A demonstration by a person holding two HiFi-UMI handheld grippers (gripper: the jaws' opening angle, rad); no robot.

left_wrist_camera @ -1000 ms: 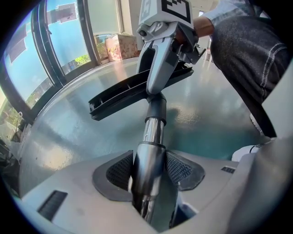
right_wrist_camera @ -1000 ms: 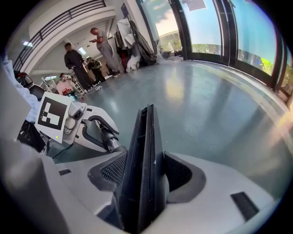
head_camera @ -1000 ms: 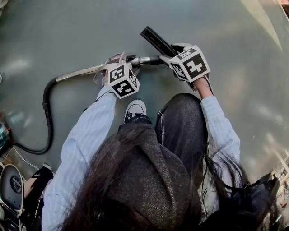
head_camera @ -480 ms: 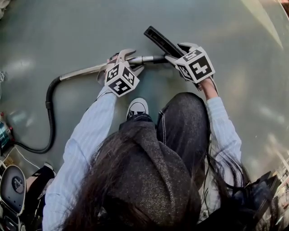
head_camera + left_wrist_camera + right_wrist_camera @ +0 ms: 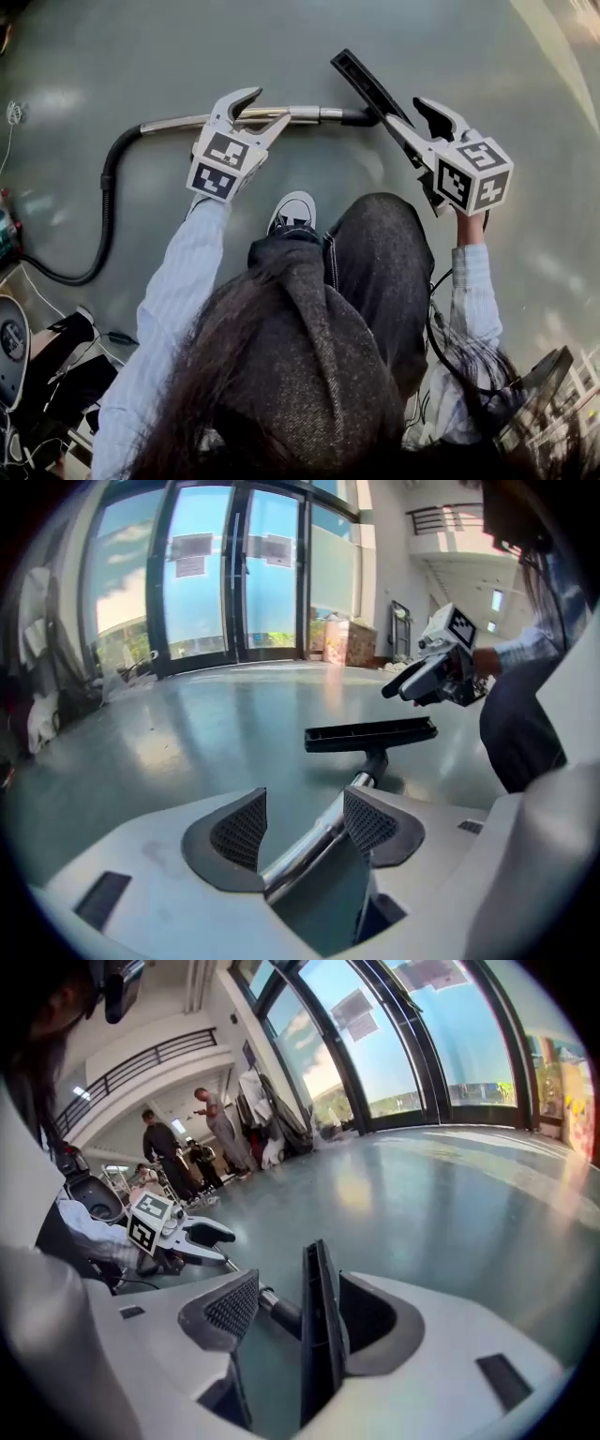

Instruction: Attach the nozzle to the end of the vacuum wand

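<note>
A chrome vacuum wand (image 5: 187, 122) lies on the grey floor, and the neck of the black nozzle (image 5: 361, 80) sits over its right end. My left gripper (image 5: 265, 106) hovers above the wand. Its jaws have just been opening, and the wand (image 5: 314, 841) shows through the gap without touching the pads. The nozzle (image 5: 370, 735) lies beyond it. My right gripper (image 5: 408, 111) is open and raised beside the nozzle. In the right gripper view my right gripper (image 5: 298, 1309) frames the nozzle (image 5: 319, 1335) edge-on between spread jaws.
A black hose (image 5: 105, 216) curves from the wand's left end toward the vacuum body (image 5: 11, 342) at the lower left, among loose cables. The person's shoe (image 5: 295, 211) stands just behind the wand. People (image 5: 164, 1157) stand far off by the windows.
Both grippers have lifted off the floor. The left one let go of the wand and rolled, the right one came away from the nozzle and swung right. Wand and nozzle stay down.
</note>
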